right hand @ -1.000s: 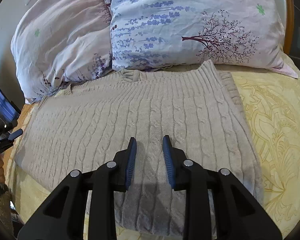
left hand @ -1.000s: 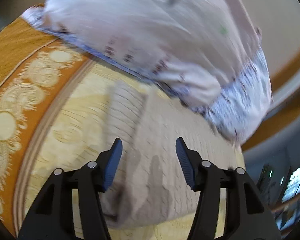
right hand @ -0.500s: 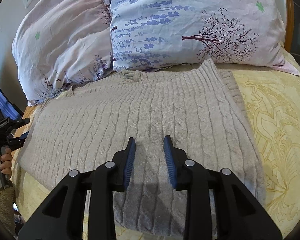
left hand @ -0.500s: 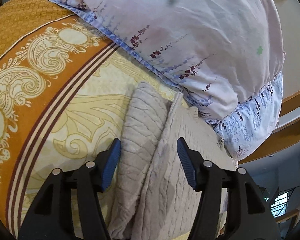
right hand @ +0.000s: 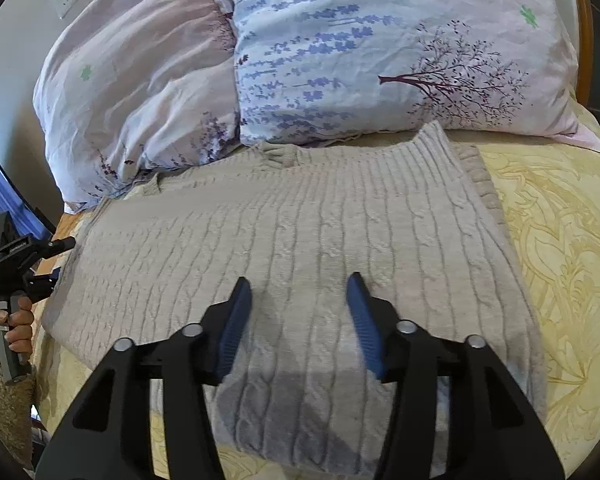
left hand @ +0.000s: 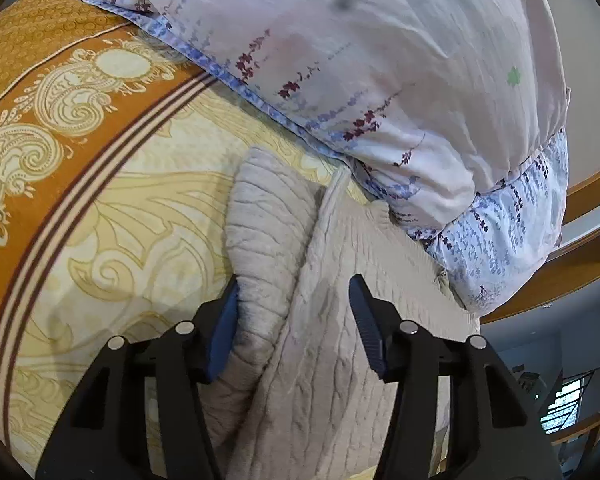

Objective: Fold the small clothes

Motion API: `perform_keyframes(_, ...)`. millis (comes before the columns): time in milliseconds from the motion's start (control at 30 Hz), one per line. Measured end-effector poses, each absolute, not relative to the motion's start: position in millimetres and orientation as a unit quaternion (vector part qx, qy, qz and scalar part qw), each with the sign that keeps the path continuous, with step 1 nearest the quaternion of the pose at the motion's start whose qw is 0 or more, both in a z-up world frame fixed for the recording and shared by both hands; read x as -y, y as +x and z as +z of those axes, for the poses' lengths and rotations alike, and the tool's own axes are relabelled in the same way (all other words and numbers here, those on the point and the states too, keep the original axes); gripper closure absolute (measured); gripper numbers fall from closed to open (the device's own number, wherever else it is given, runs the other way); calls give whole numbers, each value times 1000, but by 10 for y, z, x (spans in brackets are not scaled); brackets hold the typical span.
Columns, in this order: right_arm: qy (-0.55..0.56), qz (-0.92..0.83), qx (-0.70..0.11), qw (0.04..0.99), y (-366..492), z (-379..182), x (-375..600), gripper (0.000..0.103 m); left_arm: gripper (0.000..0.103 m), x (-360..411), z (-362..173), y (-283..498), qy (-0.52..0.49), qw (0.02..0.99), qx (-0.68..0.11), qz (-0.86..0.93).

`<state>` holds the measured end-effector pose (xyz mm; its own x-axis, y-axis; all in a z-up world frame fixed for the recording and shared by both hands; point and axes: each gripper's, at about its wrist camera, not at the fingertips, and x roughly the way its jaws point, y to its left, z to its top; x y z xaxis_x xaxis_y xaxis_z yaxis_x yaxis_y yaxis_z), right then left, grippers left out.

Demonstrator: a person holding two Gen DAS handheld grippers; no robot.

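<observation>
Both hand-held grippers hang over a beige cable-knit sweater (right hand: 300, 232) spread flat on a yellow patterned bedspread (right hand: 560, 248). In the right wrist view the right gripper (right hand: 298, 292) has just been opening; its blue pads (right hand: 236, 320) stand apart above the knit near its closer edge, gripping nothing. In the left wrist view the left gripper (left hand: 294, 292) has its jaws spread too, having just narrowed a little, with the sweater's folded-in sleeve (left hand: 268, 220) and side edge lying between them; one pad (left hand: 224, 328) touches the sleeve, the other stands clear of the cloth. Two floral pillows crowd the sweater's collar end: a pale pink pillow (right hand: 140, 80) and a blue-flowered pillow (right hand: 380, 52), the latter touching the neckline. An orange border (left hand: 60, 80) runs along the bedspread beside the left gripper. At the far left of the right wrist view, a hand (right hand: 10, 320) in a fuzzy sleeve (right hand: 4, 392) holds the left gripper's handle.
</observation>
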<state>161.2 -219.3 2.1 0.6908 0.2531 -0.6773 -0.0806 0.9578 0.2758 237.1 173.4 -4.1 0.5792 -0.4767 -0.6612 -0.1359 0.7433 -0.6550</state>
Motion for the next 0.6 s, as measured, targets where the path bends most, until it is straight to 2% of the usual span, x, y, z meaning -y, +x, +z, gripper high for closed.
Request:
perform_keyframes(100, 120, 92, -378, 914, 1602, 32, 2188, 43, 60, -1658, -47, 2377, -336, 819, -453, -105)
perform_keyframes(167, 128, 93, -375, 913, 1582, 45, 2209, 43, 73, -1608, -42, 2385, -331, 819, -457, -104)
perform_keyframes(200, 133, 95, -374, 913, 1574, 52, 2224, 43, 76, -1591, -34, 2388, -330, 819, -457, -104)
perform_keyframes(600, 158, 104, -362, 913, 1430, 129, 2390, 42, 83, -1267, 428, 2367, -369, 821, -405, -159)
